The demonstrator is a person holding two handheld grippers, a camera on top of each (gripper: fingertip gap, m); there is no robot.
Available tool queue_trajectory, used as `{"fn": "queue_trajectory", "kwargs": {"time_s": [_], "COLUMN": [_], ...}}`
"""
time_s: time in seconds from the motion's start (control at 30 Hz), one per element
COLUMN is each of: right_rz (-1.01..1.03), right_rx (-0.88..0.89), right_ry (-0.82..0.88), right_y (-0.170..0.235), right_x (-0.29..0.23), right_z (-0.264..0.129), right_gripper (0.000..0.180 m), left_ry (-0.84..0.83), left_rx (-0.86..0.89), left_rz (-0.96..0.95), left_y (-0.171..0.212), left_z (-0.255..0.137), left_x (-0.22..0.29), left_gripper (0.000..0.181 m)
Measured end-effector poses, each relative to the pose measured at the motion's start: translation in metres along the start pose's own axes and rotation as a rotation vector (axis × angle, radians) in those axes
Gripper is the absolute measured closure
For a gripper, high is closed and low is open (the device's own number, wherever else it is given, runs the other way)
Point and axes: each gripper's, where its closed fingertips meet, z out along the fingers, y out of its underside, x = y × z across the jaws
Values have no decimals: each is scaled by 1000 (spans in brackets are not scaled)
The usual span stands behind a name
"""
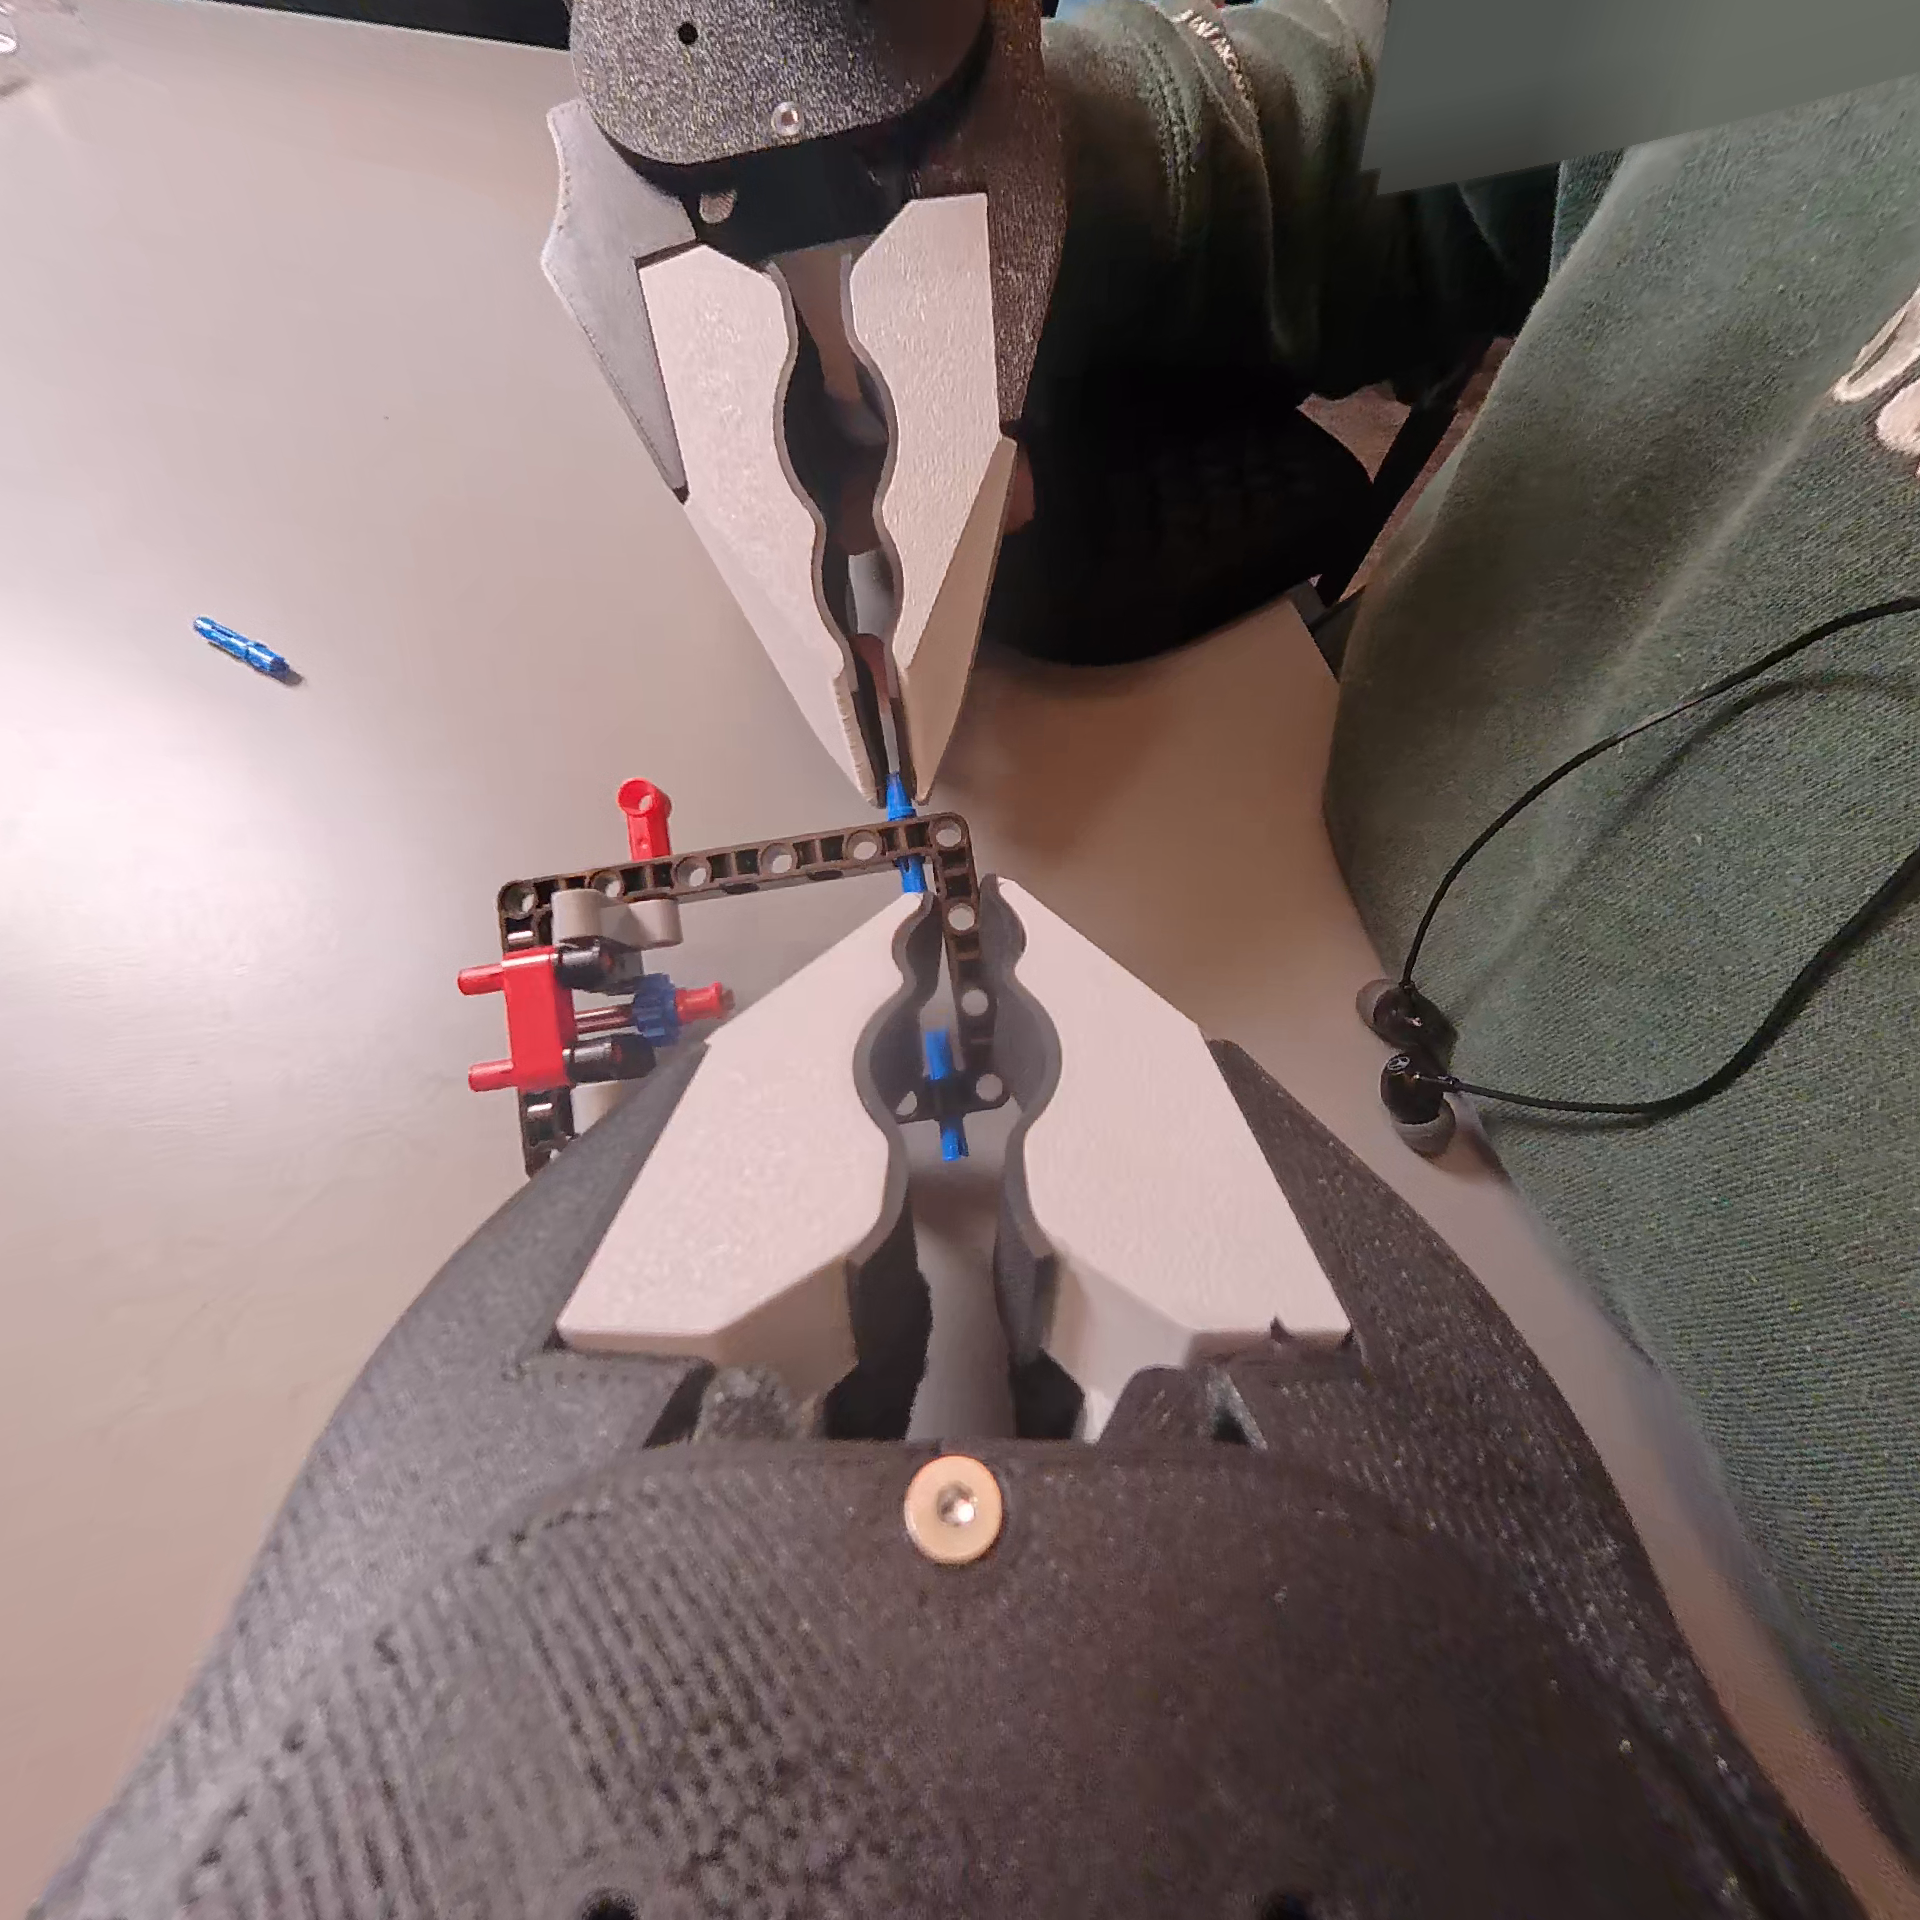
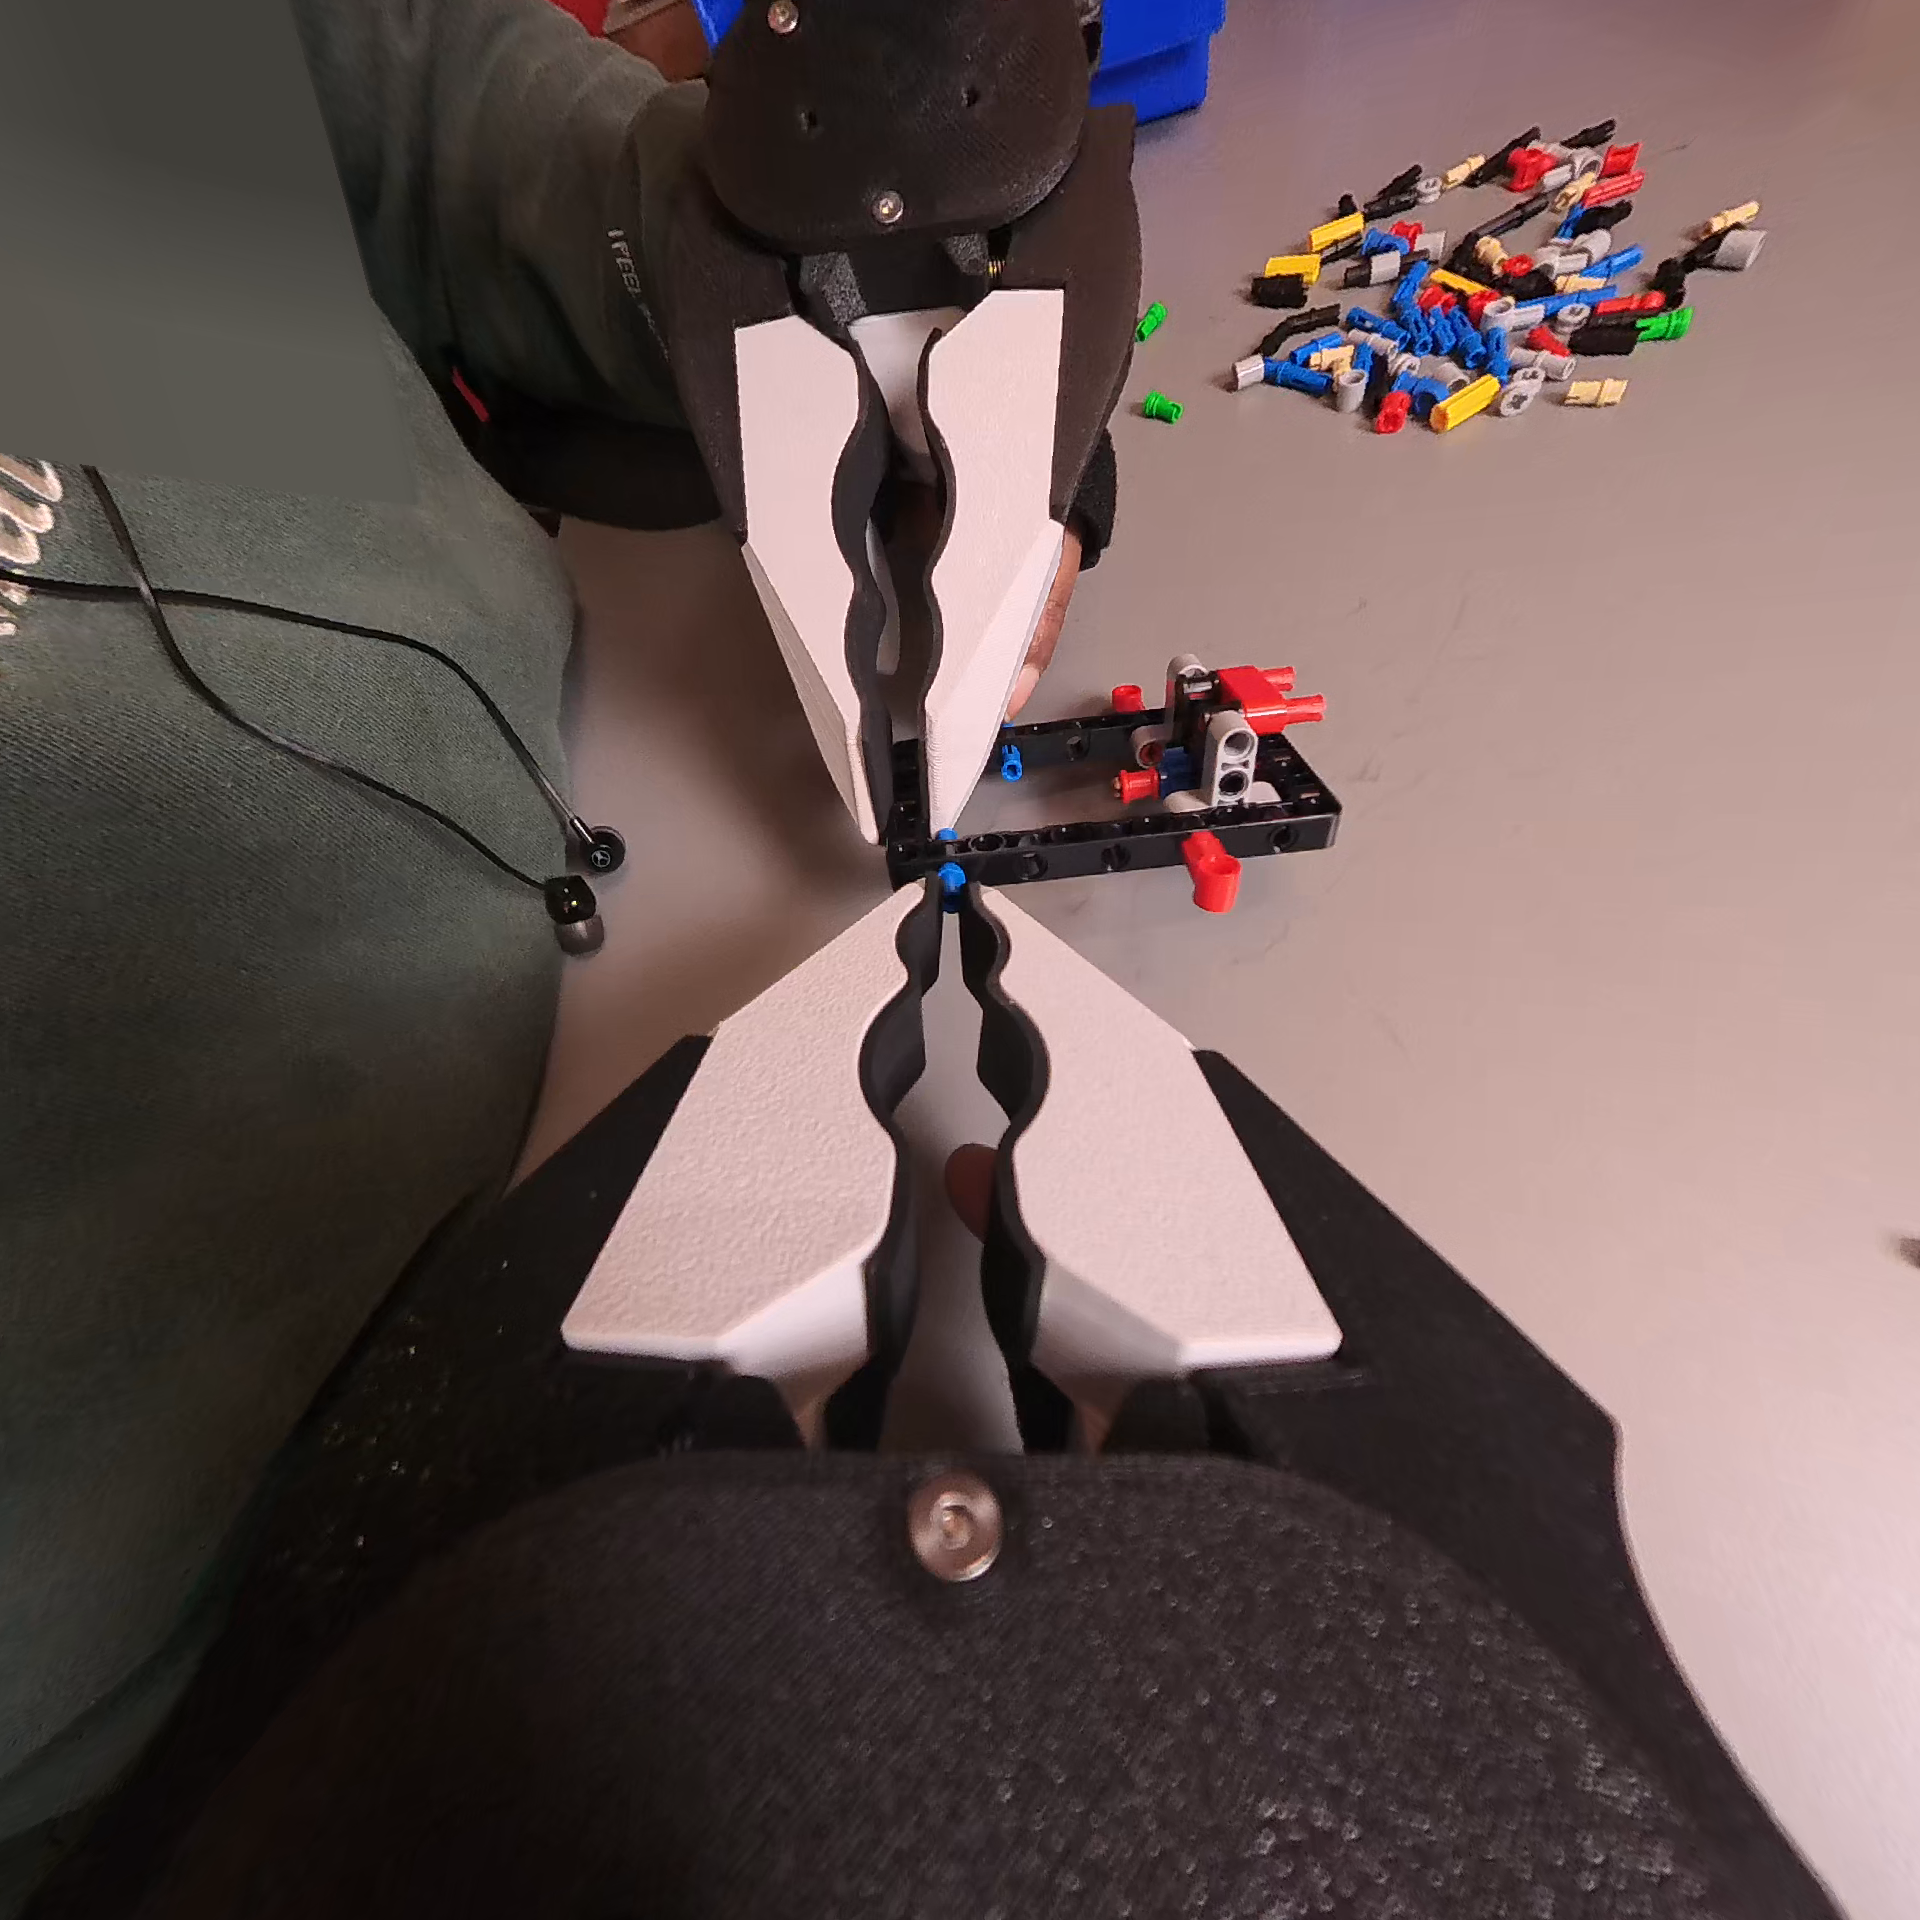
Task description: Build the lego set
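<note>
meanwhile left gripper (image 1: pixel 961 894) clamps black frame (image 1: pixel 790 860); right gripper (image 2: pixel 948 891) pinches blue pin (image 2: pixel 949 876)

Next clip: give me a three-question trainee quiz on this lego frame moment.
1. True or false: the left tongs grip the black rectangular beam frame.
2. What do the right tongs pinch?
3. The heap of loose coloured plastic pieces lies: A) inside the frame, B) on the grey table beyond the frame.

Key: 1 true; 2 a small blue plastic pin at the frame's corner; 3 B.
</note>
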Motion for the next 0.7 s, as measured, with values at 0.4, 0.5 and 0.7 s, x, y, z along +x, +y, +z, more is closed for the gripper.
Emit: {"fn": "queue_trajectory", "kwargs": {"time_s": [0.4, 0.5, 0.7], "right_rz": [-12, -15, -18], "right_rx": [-42, -53, -76], "right_ry": [-3, -3, -9], "right_y": [6, 7, 9], "right_x": [-1, -1, -1], "right_z": [6, 7, 10], "right_gripper": [179, 179, 179], "left_ry": [-10, -10, -15], "left_rx": [-41, -51, -75], "left_rz": [33, 41, 60], "left_y": [6, 7, 10], "left_z": [2, 2, 3], "left_x": [2, 3, 3], "left_gripper": [177, 177, 178]}}
